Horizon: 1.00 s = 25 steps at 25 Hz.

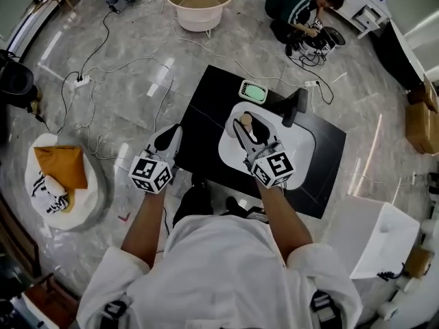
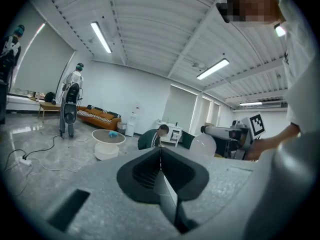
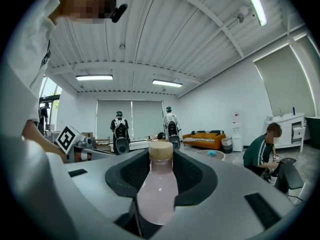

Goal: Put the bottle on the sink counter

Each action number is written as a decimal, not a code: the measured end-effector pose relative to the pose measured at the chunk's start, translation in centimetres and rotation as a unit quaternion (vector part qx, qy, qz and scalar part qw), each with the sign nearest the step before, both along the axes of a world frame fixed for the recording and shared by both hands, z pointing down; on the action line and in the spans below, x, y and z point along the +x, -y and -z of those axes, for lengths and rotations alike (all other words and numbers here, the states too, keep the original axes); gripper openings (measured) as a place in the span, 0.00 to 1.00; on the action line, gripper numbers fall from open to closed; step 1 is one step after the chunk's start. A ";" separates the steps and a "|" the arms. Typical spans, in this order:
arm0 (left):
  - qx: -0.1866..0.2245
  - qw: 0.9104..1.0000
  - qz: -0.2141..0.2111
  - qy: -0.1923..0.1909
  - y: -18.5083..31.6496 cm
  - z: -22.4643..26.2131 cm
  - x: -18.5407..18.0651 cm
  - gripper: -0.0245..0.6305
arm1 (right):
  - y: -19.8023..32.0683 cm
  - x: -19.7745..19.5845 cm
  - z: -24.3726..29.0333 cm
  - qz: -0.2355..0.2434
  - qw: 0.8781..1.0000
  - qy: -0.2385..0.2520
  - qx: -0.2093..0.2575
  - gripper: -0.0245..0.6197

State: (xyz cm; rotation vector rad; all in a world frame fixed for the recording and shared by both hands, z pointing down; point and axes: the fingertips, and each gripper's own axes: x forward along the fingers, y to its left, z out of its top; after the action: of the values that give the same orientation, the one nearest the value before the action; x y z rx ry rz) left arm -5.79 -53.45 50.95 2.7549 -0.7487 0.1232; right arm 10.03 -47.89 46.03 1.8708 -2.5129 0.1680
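Shiny grey floor point(image 1: 137, 67) fills the room. In the middle of the head view sits a black sink counter point(image 1: 206, 122) with a white sink point(image 1: 305, 146). Above the sink, the right gripper point(image 1: 248, 130) squeezes a pink bottle point(image 3: 159, 194) between its jaws. Just left of the counter, the left gripper point(image 1: 169, 137) has its jaws pressed together, with nothing between them.

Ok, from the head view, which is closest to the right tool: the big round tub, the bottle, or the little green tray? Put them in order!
1. bottle: gripped in the right tool, over the white sink.
2. green tray: just beyond it, on the black counter.
3. round tub: far away on the floor, top of the view.
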 end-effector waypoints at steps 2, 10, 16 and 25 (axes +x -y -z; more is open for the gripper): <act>0.000 1.000 -0.015 0.001 2.0 -0.5 0.6 0.06 | 1.7 -0.3 -0.4 -0.012 1.000 -0.004 -0.004 0.26; 0.013 0.998 -0.057 0.010 8.8 -2.0 3.6 0.06 | 9.1 0.5 -1.7 -0.053 0.998 -0.022 0.003 0.26; 0.015 0.998 -0.056 0.014 12.6 -4.2 6.3 0.06 | 13.3 2.7 -4.7 -0.076 0.997 -0.020 0.001 0.26; 0.011 0.998 -0.051 0.030 18.2 -9.7 10.1 0.06 | 19.9 6.1 -11.8 -0.099 0.995 -0.007 -0.007 0.26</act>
State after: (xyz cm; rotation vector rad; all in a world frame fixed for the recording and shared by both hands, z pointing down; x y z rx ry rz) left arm 4.34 -71.68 60.66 2.8228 -0.6267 0.2201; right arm 16.14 -67.82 57.79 2.1055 -2.3070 0.1705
